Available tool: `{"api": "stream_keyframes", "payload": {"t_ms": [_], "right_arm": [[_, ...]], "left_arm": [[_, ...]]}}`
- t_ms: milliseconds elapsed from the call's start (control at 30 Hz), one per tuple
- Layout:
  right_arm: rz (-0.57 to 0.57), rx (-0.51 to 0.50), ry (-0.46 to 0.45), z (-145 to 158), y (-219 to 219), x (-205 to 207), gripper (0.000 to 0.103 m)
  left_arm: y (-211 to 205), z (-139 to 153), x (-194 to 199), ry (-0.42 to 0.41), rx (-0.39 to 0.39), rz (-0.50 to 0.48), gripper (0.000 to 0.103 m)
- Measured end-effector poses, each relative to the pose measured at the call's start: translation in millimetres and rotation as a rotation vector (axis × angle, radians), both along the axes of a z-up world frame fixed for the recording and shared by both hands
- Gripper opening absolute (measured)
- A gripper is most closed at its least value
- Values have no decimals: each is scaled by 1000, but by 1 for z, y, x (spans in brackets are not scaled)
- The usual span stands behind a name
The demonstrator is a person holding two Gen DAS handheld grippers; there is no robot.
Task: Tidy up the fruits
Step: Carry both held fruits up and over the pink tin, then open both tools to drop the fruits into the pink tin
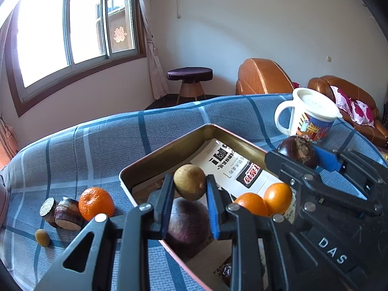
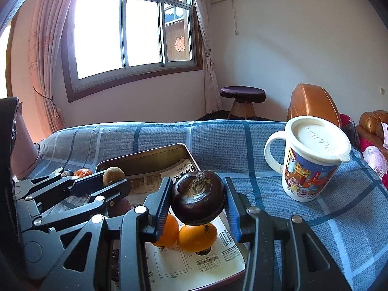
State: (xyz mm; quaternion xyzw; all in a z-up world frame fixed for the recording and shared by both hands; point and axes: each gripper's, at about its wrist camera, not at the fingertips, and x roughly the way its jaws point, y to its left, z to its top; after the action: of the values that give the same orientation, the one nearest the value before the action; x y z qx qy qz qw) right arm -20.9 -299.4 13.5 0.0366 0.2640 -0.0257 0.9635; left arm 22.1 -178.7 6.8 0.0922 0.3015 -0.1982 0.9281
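My left gripper (image 1: 189, 202) is shut on a small tan-brown round fruit (image 1: 189, 181) and holds it above the metal tray (image 1: 169, 143). My right gripper (image 2: 197, 208) is shut on a dark brown water chestnut (image 2: 197, 200) over the tray's near end (image 2: 145, 152). In the tray lie two oranges (image 2: 197, 238), a purple round fruit (image 1: 188, 225) and printed paper packets (image 1: 230, 165). Left of the tray on the cloth sit a mandarin (image 1: 96, 206), two cut purple sugarcane pieces (image 1: 68, 214) and a small tan fruit (image 1: 42, 237).
A lidded white cartoon mug (image 2: 312, 160) stands on the blue checked cloth (image 2: 242, 140) right of the tray. Beyond the table are a stool (image 2: 242, 97), brown leather armchairs (image 1: 262, 77) and a window (image 1: 72, 31).
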Motion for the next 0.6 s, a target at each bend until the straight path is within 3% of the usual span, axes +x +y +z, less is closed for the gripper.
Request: {"api": "stream_keyframes", "payload": {"t_ms": [233, 600], "right_arm": [[24, 18, 35, -3, -1, 9, 44], [65, 80, 84, -10, -6, 18, 44]], "left_arm": [[0, -3, -1, -25, 40, 23, 27], [5, -2, 2, -10, 21, 27, 27]]}}
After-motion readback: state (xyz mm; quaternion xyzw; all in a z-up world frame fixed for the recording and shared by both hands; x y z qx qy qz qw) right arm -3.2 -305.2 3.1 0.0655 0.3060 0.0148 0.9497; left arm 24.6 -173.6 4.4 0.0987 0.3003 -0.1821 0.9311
